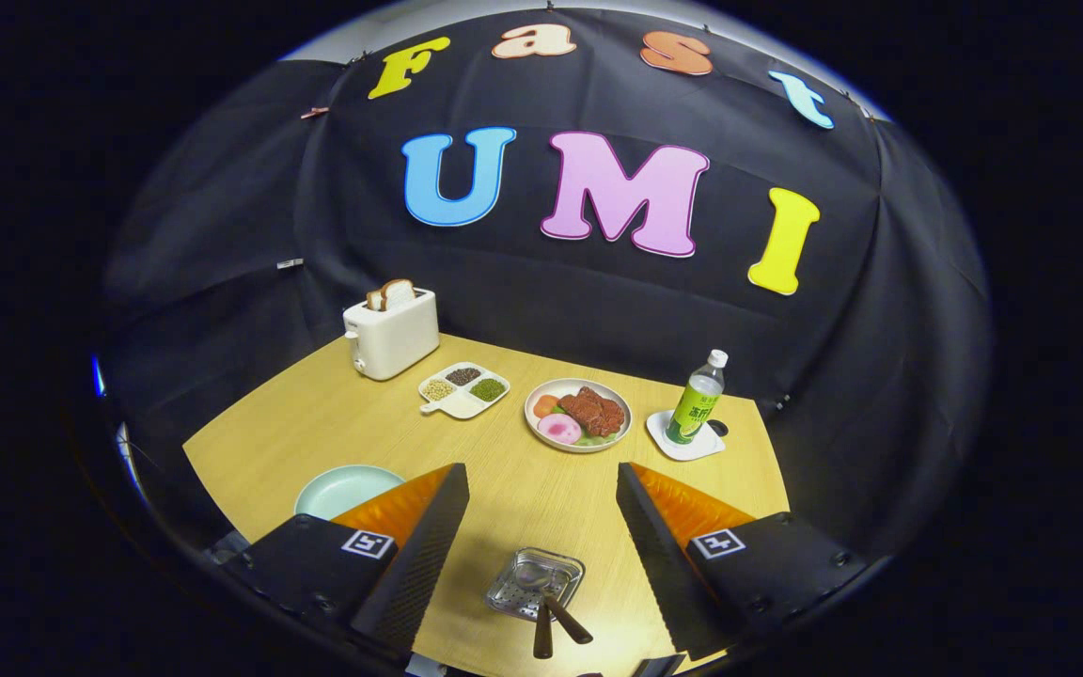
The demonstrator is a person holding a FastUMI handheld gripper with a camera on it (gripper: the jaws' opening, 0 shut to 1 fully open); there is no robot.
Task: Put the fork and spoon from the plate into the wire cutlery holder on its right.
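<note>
Hand-held gripper (pixel 541 541): fingers spread wide apart, gripping nothing, hovering above the near part of the surface (pixel 504 470). A square black-and-white marker tag sits on each finger mount.

Wire cutlery holder (pixel 536 585): metal, squarish, standing on the surface between the two fingers, touching neither. Two utensils rest in it, the spoon (pixel 556 606) and the fork (pixel 542 630), their dark handles sticking out over the near rim. The spoon's bowl lies inside the holder; the fork's head is too small to make out.

Plate (pixel 339 487): pale green, bare, left of the holder, partly hidden behind the left finger.

Toaster (pixel 393 334): white, far left, two slices of bread standing in its slots.

Divided dish (pixel 463 389): white, right of the toaster, compartments holding dark, green and pale grains.

Food plate (pixel 578 415): round, middle far, carrying reddish-brown meat, a pink slice, orange pieces and a green leaf.

Bottle (pixel 698 399): green with white cap, upright on a white coaster (pixel 684 439), far right. Its label carries writing too small to read.

Small dark round item (pixel 718 429): just right of the bottle, at the coaster's edge.
</note>
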